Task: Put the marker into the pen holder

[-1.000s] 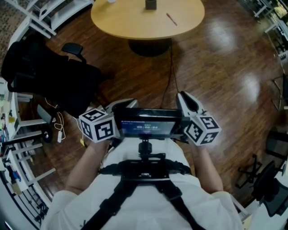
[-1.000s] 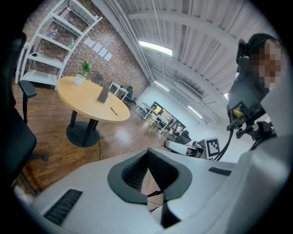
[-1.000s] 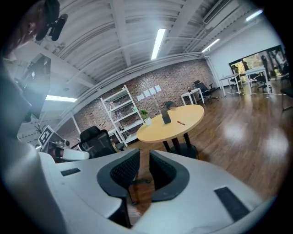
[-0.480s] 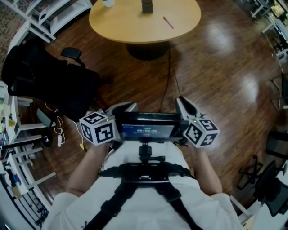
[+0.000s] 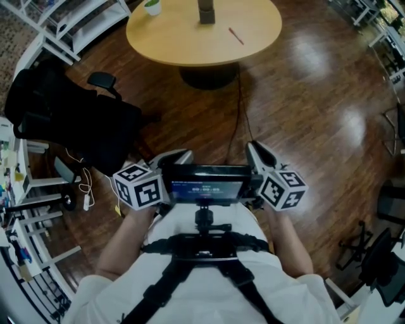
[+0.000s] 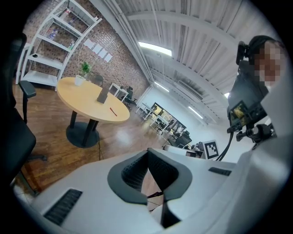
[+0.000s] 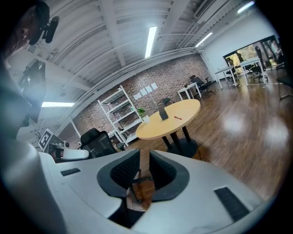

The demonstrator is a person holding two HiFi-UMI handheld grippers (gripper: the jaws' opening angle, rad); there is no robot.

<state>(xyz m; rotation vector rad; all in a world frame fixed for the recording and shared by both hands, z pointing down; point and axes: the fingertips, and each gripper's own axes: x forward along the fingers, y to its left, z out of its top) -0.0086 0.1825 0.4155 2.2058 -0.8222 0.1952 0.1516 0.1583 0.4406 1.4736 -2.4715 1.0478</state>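
The worktop [image 5: 183, 38] at twelve o'clock had drawn only slightly nearer, so the marker [image 5: 235, 35] lay unreached at four o'clock of the pen holder [image 5: 206, 12], the left tool [image 6: 147, 153] closed empty, the right tool [image 7: 144, 153] narrowly parted, empty.

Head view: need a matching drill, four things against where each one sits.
1 marker
2 pen holder
3 potted plant
4 black chair

A on the floor, left of the table
B lying flat on the tabletop, right of the holder
C at the table's left rim, white pot
D dark, upright on the tabletop

Pairs: 1-B, 2-D, 3-C, 4-A
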